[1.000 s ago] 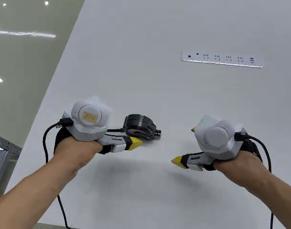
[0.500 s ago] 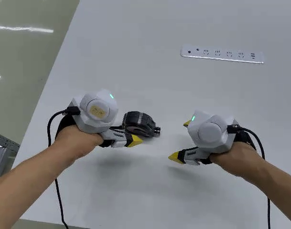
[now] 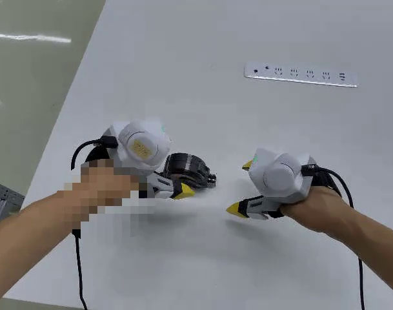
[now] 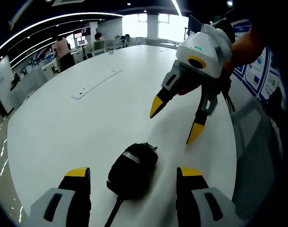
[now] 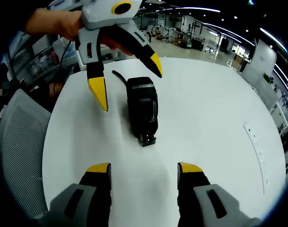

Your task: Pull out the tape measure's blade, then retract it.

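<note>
Nearest the person, toward the bench's [image 3: 202,97] near edge, the right hand-held gripper [image 5: 144,167] is hanging released, its yellow-tipped jaws standing apart with nothing between them and aiming left at the tape measure [image 3: 188,169], near it but apart. Just beyond and to the left, the left hand-held gripper [image 4: 134,171] is also staying released: its jaws are sitting wide on either side of the black tape measure, with a gap showing on each side in the left gripper view, so they are flanking the case rather than pressing it. The tape measure is lying flat on the white bench, nearer the left edge than the right, with its blade end pointing toward the right hand-held gripper and a thin black strap [image 4: 110,213] trailing back under the left one. Farther off, toward the far right of the bench, a white power strip [image 3: 301,75] is lying flat.
</note>
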